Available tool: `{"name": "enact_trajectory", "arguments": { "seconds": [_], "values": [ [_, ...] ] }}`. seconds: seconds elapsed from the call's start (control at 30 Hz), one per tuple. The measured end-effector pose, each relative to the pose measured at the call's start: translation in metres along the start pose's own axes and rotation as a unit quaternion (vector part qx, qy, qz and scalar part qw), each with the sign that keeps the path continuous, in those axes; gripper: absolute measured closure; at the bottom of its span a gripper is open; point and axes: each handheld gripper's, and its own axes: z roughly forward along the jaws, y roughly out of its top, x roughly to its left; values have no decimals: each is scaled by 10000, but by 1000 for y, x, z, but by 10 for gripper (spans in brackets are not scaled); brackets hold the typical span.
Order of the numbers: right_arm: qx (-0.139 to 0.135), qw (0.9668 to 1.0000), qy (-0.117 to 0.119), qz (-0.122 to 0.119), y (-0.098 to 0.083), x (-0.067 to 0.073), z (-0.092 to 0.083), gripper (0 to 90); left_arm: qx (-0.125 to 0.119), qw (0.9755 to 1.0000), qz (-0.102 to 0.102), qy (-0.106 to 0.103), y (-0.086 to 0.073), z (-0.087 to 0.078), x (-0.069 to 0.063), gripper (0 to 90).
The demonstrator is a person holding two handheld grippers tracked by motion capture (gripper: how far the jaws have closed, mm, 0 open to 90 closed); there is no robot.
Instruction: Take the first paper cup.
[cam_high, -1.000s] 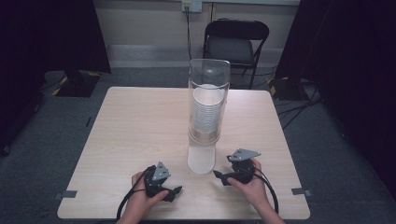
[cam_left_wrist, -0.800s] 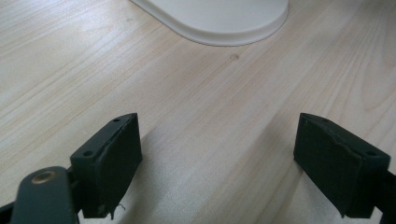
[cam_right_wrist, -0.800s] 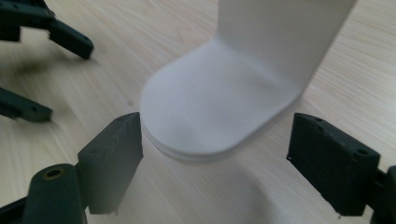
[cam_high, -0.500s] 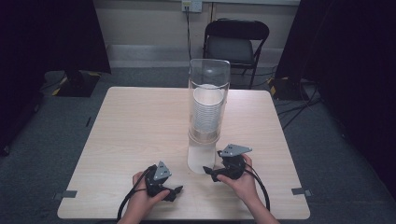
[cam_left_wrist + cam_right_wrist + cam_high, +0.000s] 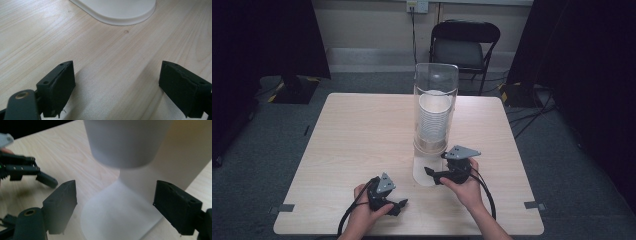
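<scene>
Count, high view: one bench (image 5: 362, 145), light wood top. One cup dispenser (image 5: 435, 115) near the bench's middle: one clear tube on one white stand. Inside it, one stack of white cups (image 5: 434, 117); the number of cups in the stack cannot be told, as the rims blur together. Two hand-held grippers at the near edge: left gripper (image 5: 399, 206) and right gripper (image 5: 428, 172), each with two black fingers (image 5: 58, 86). One folding chair (image 5: 464, 47) beyond the far edge.
</scene>
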Motion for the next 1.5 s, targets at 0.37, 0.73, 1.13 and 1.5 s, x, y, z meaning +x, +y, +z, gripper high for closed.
{"name": "enact_trajectory", "arguments": {
  "seconds": [0.37, 0.73, 1.13, 1.5],
  "values": [
    [-392, 9992, -36, -19, 26, 0, 0, 245, -25, 10000, -5, -31, 0, 0, 0, 131],
    [-445, 9987, -160, -192, 27, -1, 0, 353, -7, 10000, -1, 10, 0, 0, 0, 131],
    [-556, 9979, -201, -258, 19, -1, 3, 367, -33, 10000, -8, -30, 0, 0, 0, 131],
    [-609, 9977, -206, -212, 21, 0, 3, 339, -39, 10000, -10, -29, 0, 0, 0, 131]
  ]
}}
